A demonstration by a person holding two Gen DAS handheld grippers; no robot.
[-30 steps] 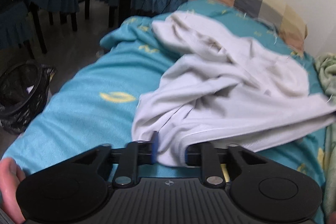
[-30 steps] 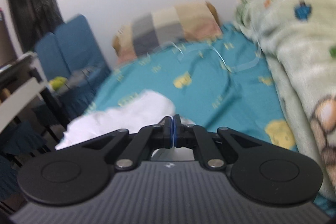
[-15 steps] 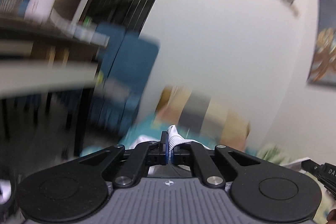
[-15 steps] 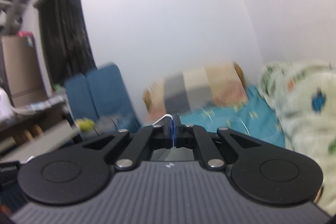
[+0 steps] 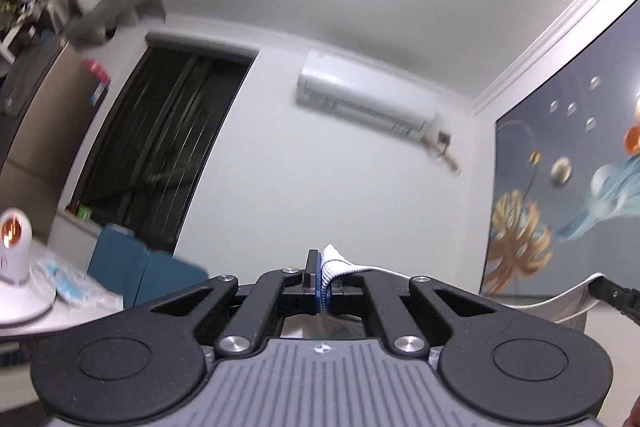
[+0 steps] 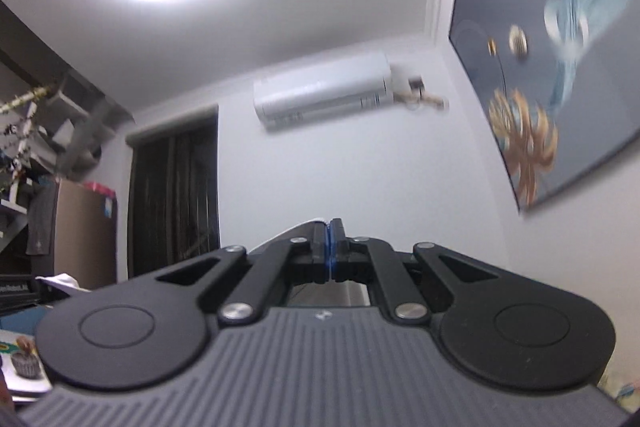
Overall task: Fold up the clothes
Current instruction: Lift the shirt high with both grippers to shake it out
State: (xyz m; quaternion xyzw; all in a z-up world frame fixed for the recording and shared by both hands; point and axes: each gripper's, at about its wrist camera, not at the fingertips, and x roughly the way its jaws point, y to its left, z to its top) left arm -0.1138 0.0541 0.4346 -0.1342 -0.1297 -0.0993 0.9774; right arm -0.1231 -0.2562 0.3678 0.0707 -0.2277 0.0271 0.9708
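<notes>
Your left tool [image 5: 323, 283] pinches the white ribbed-hem garment [image 5: 340, 264]; your right tool [image 6: 330, 251] clamps its edge, white air conditioner [image 6: 322, 91] upper centre.

Materials and finish, both wrist views

Left hand-held gripper [image 5: 323, 287]: matt black plastic links, ribbed grey body, shiny metal rivets, blue pads pinching white ribbed knit cloth [image 5: 340, 265], soft and matt. Right hand-held gripper [image 6: 330, 259]: same matt black plastic, ribbed grey housing, bright metal rivets, blue pads pressed together on a thin pale fabric edge. Air conditioner [image 5: 366, 99]: smooth white plastic, slight sheen. Wall picture [image 5: 568, 195]: smooth, semi-gloss print. Walls and ceiling: matt white paint. Dark curtain [image 5: 160, 155]: matt pleated cloth. Worktop [image 5: 60, 319]: smooth pale surface.
</notes>
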